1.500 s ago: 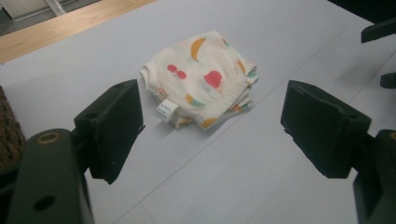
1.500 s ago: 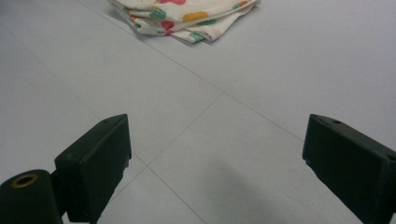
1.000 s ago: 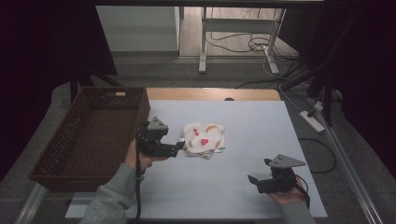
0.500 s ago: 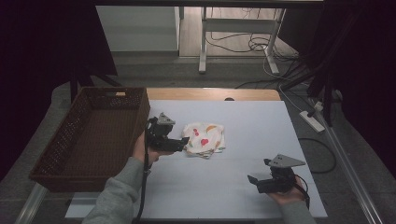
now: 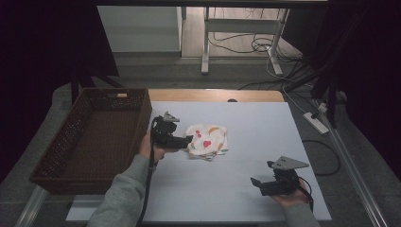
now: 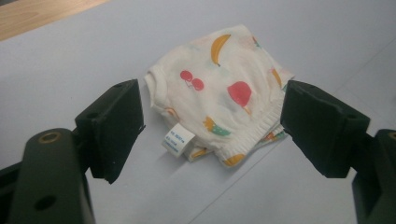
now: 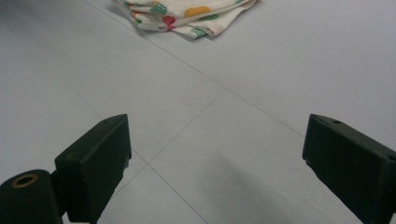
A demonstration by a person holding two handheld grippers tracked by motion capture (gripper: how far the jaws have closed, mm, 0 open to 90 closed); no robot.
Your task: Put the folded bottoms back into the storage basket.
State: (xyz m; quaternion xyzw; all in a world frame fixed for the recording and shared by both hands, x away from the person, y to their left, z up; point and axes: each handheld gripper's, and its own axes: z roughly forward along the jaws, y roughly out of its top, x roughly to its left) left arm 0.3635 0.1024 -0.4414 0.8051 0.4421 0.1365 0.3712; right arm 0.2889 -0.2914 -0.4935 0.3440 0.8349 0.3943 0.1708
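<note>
A folded white cloth (image 5: 207, 140) with a fruit print lies near the middle of the white table. In the left gripper view the cloth (image 6: 219, 93) shows a small label at its near edge. My left gripper (image 5: 188, 140) is at the cloth's left edge, open, its jaws wide on either side of the cloth (image 6: 212, 128). My right gripper (image 5: 254, 182) rests low at the table's front right, open, nothing between its jaws (image 7: 215, 154). The cloth (image 7: 184, 13) lies well beyond it.
A brown wicker basket (image 5: 75, 142) stands at the table's left side, nothing showing inside it. A wooden strip (image 5: 215, 95) runs along the table's far edge. Cables and a power strip (image 5: 316, 122) lie on the floor to the right.
My left gripper has moved up and to the right, from beside the basket to the cloth's left edge. The right gripper has stayed still.
</note>
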